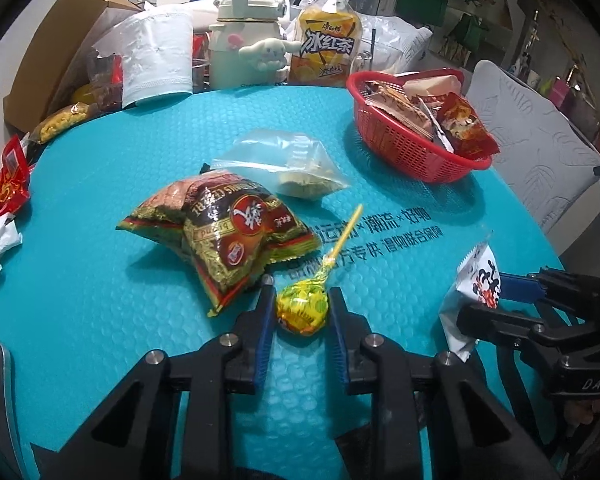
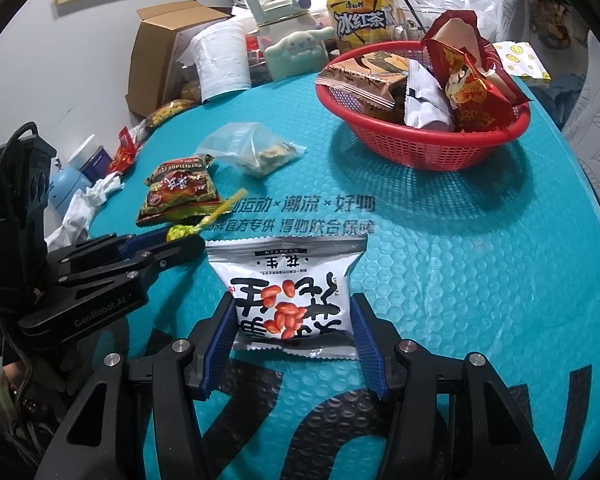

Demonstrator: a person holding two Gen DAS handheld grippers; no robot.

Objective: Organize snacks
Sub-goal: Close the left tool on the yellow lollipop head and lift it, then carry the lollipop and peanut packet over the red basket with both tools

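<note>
My left gripper is shut on the head of a yellow-green lollipop, whose stick points away over the teal mat. My right gripper is shut on a white peanut packet, pads against both its sides. In the left wrist view the packet stands upright in the right gripper at the right. A brown-and-gold snack bag and a clear zip bag lie just beyond the lollipop. A red basket with several snack packets sits at the far right.
The teal bubble mat covers the table. Along the back stand a tea bottle, a cream kettle, a tissue roll and a cardboard box. Red wrappers and crumpled tissue lie at the left edge.
</note>
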